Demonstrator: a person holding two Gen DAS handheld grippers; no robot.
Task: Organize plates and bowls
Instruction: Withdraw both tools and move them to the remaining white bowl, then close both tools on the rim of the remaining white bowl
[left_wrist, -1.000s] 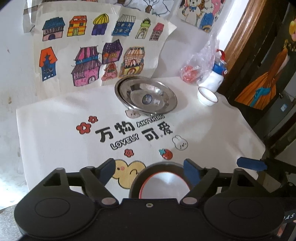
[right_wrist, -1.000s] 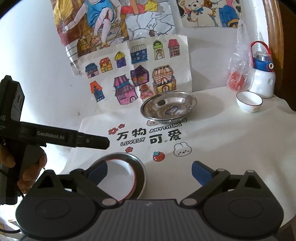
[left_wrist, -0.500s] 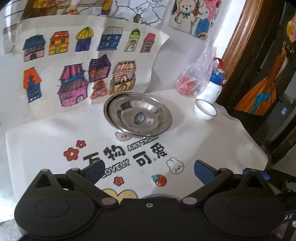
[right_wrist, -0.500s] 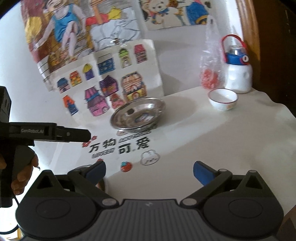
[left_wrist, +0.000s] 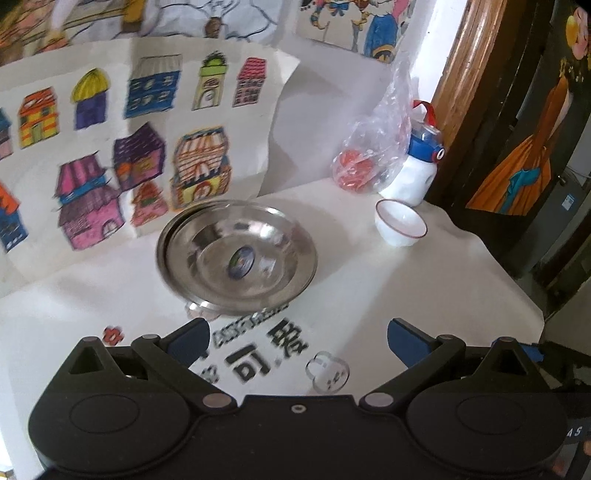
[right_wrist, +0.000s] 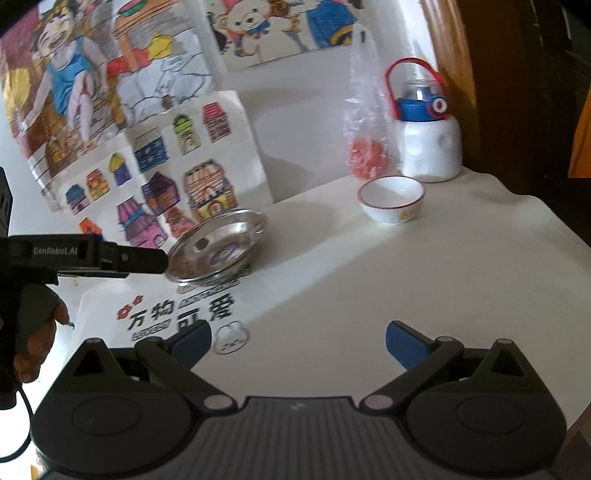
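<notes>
Left gripper (left_wrist: 298, 341) level above cloth, fingers spread; right gripper (right_wrist: 298, 341) alike.

So there's a white tablecloth (right_wrist: 424, 280) printed with Chinese characters, flowers and a little bunny. A kid's drawing of colorful houses (left_wrist: 147, 147) leans on the wall behind it. Off in the corner, a white water bottle (right_wrist: 430, 147) with blue lid and red handle stands just beside a clear plastic bag (right_wrist: 365, 147) with something red inside.
</notes>
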